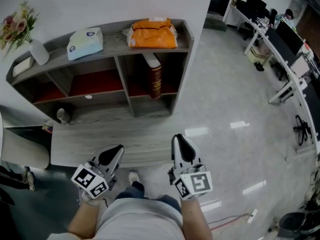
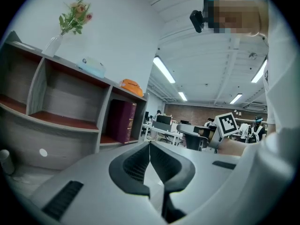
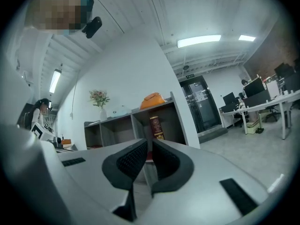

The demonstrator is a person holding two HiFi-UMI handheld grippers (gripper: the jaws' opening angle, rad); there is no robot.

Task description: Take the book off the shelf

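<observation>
shelf (image 1: pixel 114 48) against a white wall, the book (image 1: pixel 155 79) upright in its right compartment, spine out, with open gaps to the divider on one side and the end wall on the other. an orange bag (image 1: pixel 152 33) sits on the top board right above the book; a tissue pack (image 1: pixel 85 43) and a vase (image 1: pixel 39 51) stand further left. a low wooden ledge (image 1: pixel 80 141) runs along the shelf's foot, between the person and the compartments. bare floor (image 1: pixel 225 109) opens wide to the right, with desks (image 1: pixel 280 59) well apart. both grippers are held low by the person's waist, well short of the shelf and aimed toward it: the left gripper (image 1: pixel 114 154) over the ledge's near edge, the right gripper (image 1: pixel 180 144) just by its right end. each has its jaws pressed together, with nothing between them.
</observation>
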